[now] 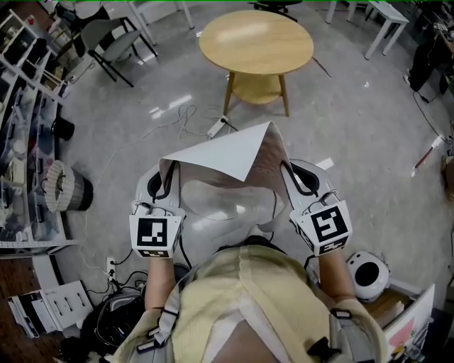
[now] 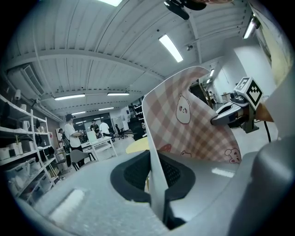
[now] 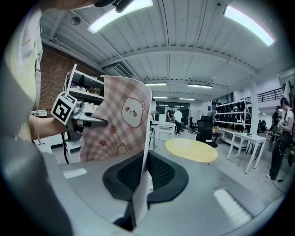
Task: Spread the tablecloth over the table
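Note:
The tablecloth [image 1: 234,157] is a folded sheet, white outside and pink-checked with bear prints inside, held up in the air between both grippers. My left gripper [image 1: 164,179] is shut on its left edge, and the cloth [image 2: 193,122] rises from between the jaws. On the right edge my right gripper [image 1: 289,176] is shut too, with the cloth [image 3: 122,124] standing up from its jaws. The round wooden table [image 1: 256,42] stands ahead on the grey floor, apart from the cloth, and shows as a yellow disc [image 3: 191,150] in the right gripper view.
A dark chair [image 1: 106,39] and shelving [image 1: 21,64] stand at the left. A white cable with a power strip [image 1: 216,127] lies on the floor before the table. A white table [image 1: 386,21] is at the far right. People [image 2: 71,133] stand in the background.

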